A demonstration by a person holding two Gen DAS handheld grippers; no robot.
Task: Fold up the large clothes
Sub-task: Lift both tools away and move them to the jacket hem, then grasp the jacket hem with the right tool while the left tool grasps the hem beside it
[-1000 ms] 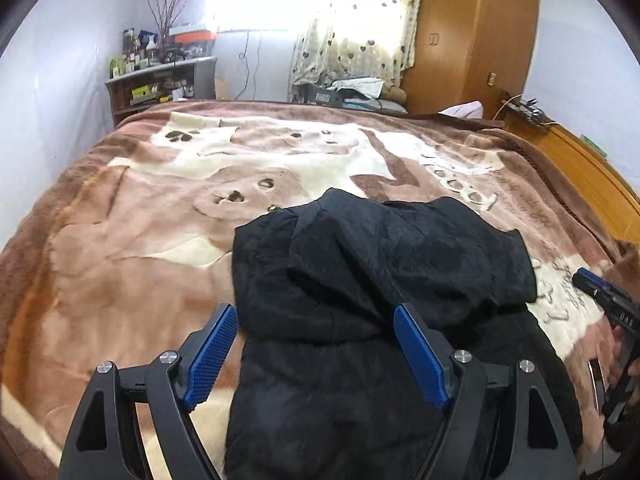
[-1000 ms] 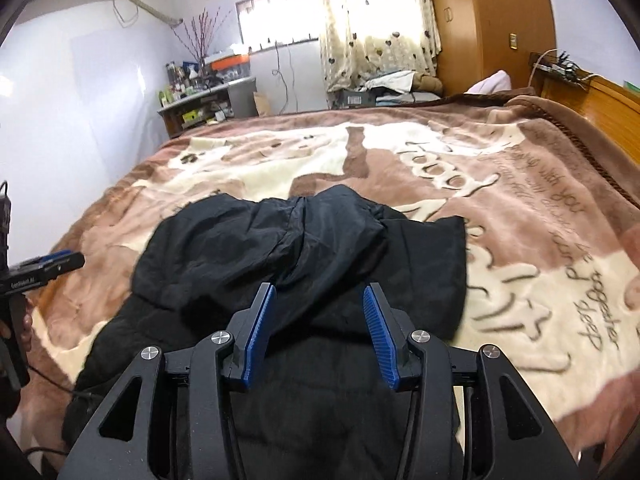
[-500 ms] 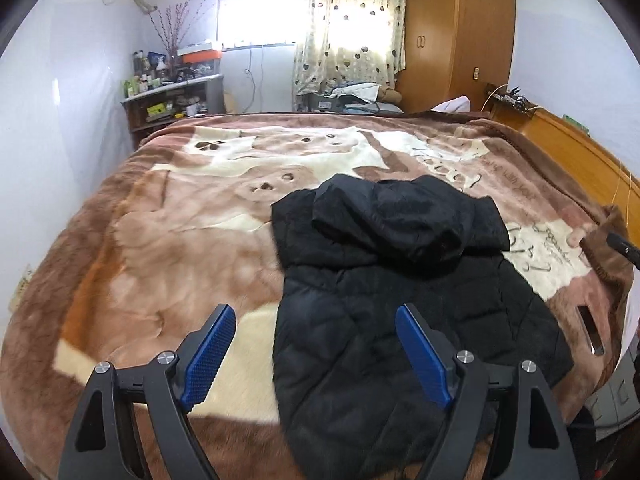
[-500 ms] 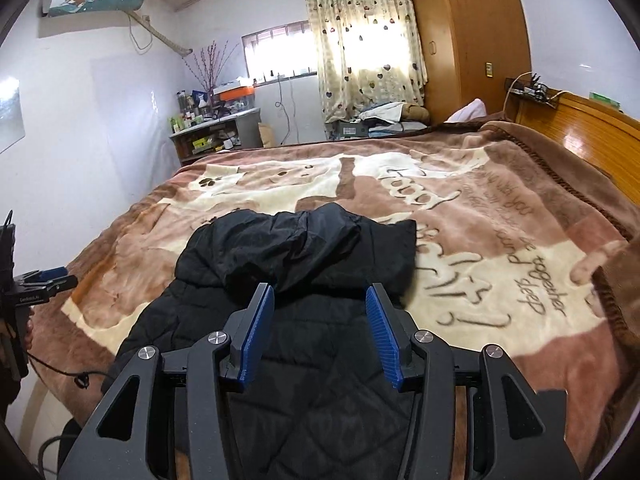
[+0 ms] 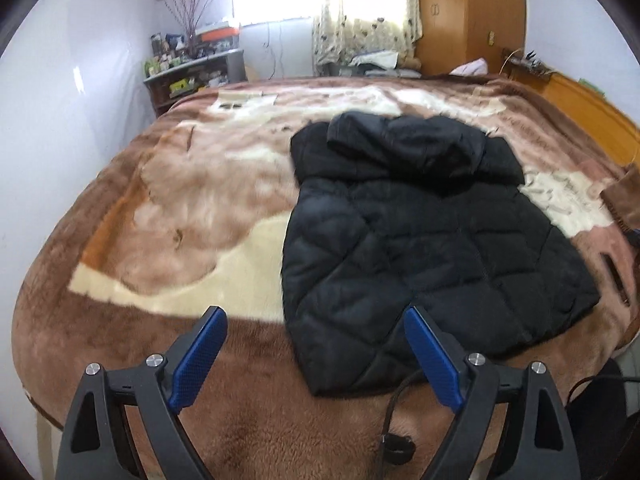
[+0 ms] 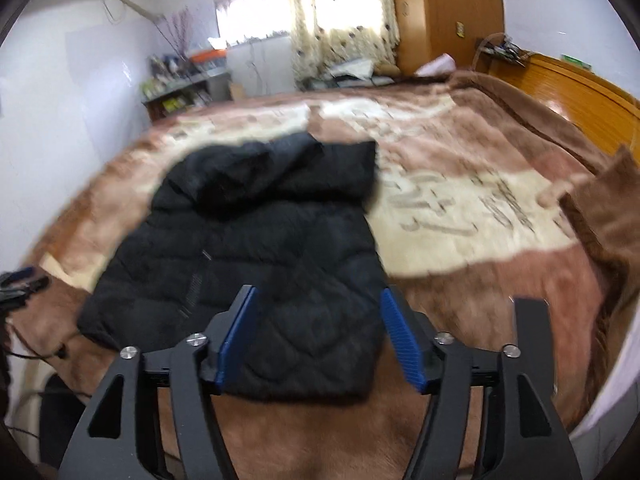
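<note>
A black quilted hooded jacket [image 5: 420,240] lies flat on the bed, sleeves folded in, hood folded down over its far end. It also shows in the right wrist view [image 6: 260,256]. My left gripper [image 5: 316,356] is open and empty, held above the bed's near edge, just left of the jacket's hem. My right gripper [image 6: 320,340] is open and empty, above the jacket's near hem. The left gripper's tip [image 6: 20,280] shows at the left edge of the right wrist view.
A brown and cream plush blanket [image 5: 180,208] covers the bed. A wooden headboard [image 6: 580,96] runs along the right. A cluttered shelf [image 5: 192,72], a curtained window and a wardrobe [image 5: 472,16] stand at the far wall. A black cable [image 5: 394,420] hangs at the near edge.
Both grippers have pulled back from the hood end toward the bed's near edge. The right gripper's fingers have opened wider. The jacket lies still.
</note>
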